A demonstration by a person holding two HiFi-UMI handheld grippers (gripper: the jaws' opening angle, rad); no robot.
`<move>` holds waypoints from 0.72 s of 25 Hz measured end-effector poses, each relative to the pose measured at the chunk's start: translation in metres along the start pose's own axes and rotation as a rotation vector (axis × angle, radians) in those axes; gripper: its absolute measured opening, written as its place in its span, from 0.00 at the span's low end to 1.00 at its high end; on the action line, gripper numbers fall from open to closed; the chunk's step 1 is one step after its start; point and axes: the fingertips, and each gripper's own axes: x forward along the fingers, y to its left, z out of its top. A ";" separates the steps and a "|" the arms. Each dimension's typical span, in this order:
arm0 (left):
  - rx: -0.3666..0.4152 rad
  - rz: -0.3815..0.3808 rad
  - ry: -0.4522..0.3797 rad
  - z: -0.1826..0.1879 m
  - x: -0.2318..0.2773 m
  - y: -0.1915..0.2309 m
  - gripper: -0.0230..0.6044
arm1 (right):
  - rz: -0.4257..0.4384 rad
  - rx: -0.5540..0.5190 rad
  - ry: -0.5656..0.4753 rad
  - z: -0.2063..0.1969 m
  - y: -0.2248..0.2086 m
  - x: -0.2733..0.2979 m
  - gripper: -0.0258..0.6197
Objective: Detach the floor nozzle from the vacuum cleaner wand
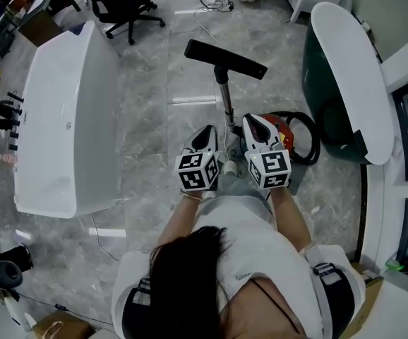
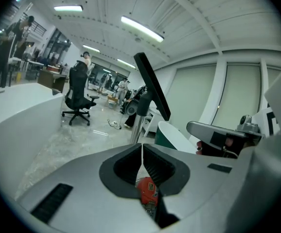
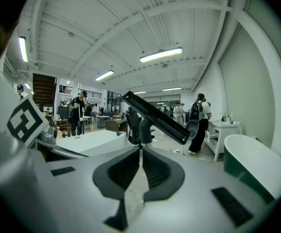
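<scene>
The black floor nozzle [image 1: 225, 58] sits on the end of the metal wand [image 1: 224, 101], which runs back toward me between my two grippers. My left gripper [image 1: 207, 131] is just left of the wand and my right gripper [image 1: 252, 121] just right of it. In the left gripper view the jaws [image 2: 142, 152] are pressed together with nothing between the pads; the wand [image 2: 136, 127] and nozzle [image 2: 152, 86] rise just beyond them. The right gripper [image 3: 140, 154] is likewise shut and empty, with the nozzle [image 3: 155, 116] ahead. What bears the wand is hidden.
The red vacuum body [image 1: 283, 127] with its black hose [image 1: 310, 143] lies right of my right gripper. A white bathtub [image 1: 63, 119] stands at the left, a green and white one [image 1: 352, 76] at the right. An office chair [image 1: 123, 6] and floor cables [image 1: 214, 2] lie beyond.
</scene>
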 end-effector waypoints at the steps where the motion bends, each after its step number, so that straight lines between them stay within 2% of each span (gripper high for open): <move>1: -0.002 0.007 0.002 0.001 0.002 0.003 0.05 | 0.004 0.000 -0.005 0.002 -0.001 0.003 0.07; 6: -0.008 0.025 -0.001 0.005 0.014 0.011 0.05 | -0.009 -0.014 -0.019 0.010 -0.010 0.018 0.07; 12: -0.014 0.064 -0.001 0.007 0.027 0.015 0.05 | 0.027 0.017 -0.017 0.021 -0.024 0.029 0.08; 14: -0.014 0.070 0.003 0.008 0.031 0.017 0.05 | 0.045 0.008 -0.017 0.026 -0.027 0.035 0.22; 18: -0.023 0.089 0.011 0.008 0.037 0.025 0.05 | 0.045 -0.023 -0.029 0.033 -0.032 0.047 0.28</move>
